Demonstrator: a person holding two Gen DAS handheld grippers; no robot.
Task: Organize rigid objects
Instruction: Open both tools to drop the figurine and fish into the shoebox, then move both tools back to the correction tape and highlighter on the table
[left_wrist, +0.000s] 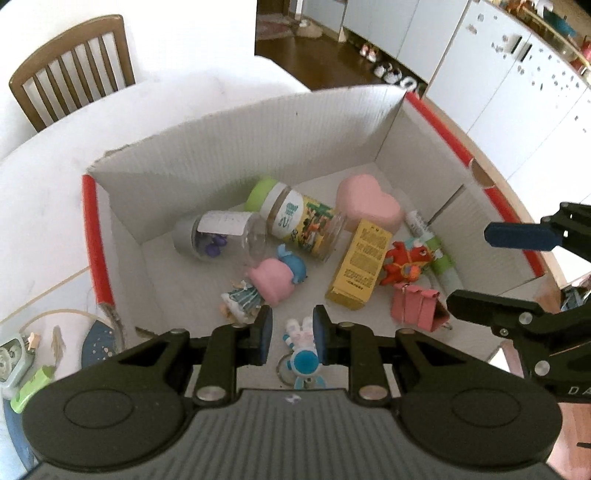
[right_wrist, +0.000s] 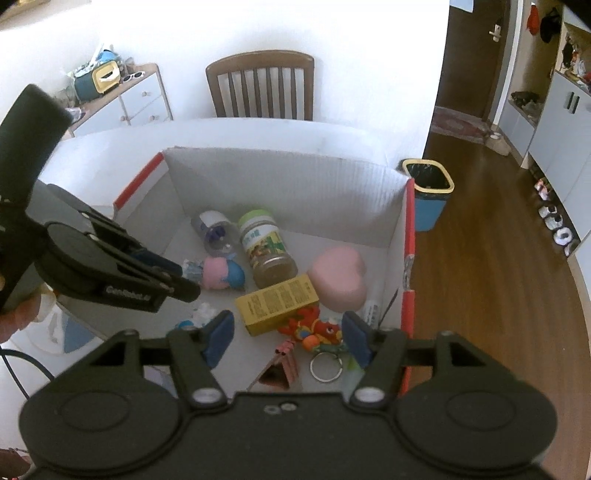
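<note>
A white cardboard box (left_wrist: 236, 147) with red edge strips holds several objects: a green-lidded jar (left_wrist: 299, 221), a clear bottle (left_wrist: 221, 236), a pink heart box (left_wrist: 369, 203), a yellow carton (left_wrist: 360, 269), a red toy (left_wrist: 404, 262), a pink bag charm (left_wrist: 415, 306) and a pink-and-blue toy (left_wrist: 280, 275). My left gripper (left_wrist: 291, 338) is open above a small blue-and-white figure keychain (left_wrist: 303, 347) lying between its fingers on the box floor. My right gripper (right_wrist: 286, 339) is open and empty above the red toy (right_wrist: 314, 330) and yellow carton (right_wrist: 277, 302).
The box stands on a white table (left_wrist: 55, 184). A wooden chair (right_wrist: 262, 86) is behind it. A blue bin (right_wrist: 430, 195) stands on the wooden floor to the right. Small items (left_wrist: 22, 365) lie on the table left of the box.
</note>
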